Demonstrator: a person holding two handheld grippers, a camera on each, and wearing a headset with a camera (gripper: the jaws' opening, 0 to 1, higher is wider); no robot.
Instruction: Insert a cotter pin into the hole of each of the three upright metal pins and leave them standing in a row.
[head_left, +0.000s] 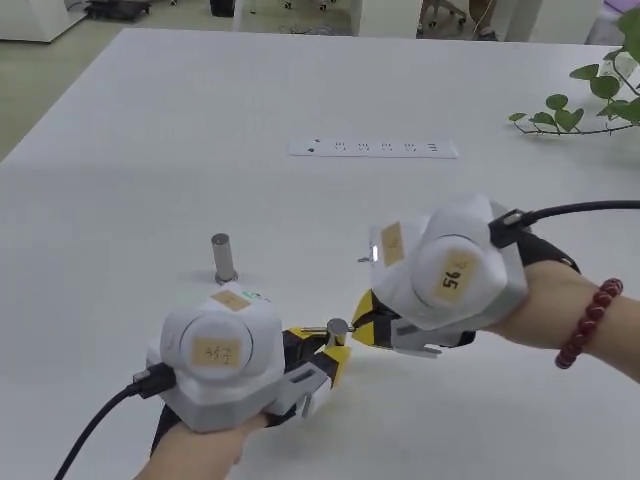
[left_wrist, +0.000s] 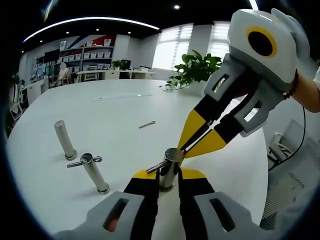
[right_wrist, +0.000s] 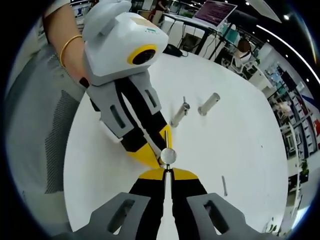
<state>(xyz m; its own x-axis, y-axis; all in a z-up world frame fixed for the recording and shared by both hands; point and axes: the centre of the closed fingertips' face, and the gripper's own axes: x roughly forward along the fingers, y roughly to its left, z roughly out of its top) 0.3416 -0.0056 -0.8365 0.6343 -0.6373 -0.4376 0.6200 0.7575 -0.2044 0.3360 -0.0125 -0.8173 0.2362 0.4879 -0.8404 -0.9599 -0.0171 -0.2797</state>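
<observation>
The left claw (left_wrist: 169, 176) clamps the upright metal pin (left_wrist: 171, 159) on the desk (left_wrist: 125, 110); the right claw (left_wrist: 186, 148), closed on the cotter pin (left_wrist: 156, 166), threads its hole. A skewed push could jam or tip it.

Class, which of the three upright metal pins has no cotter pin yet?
The far-left pin in the left gripper view: bare top. The middle pin and the held pin in the left gripper each have one.

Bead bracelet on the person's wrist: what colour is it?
Dark red. The bracelet shows best in the head view.
</observation>
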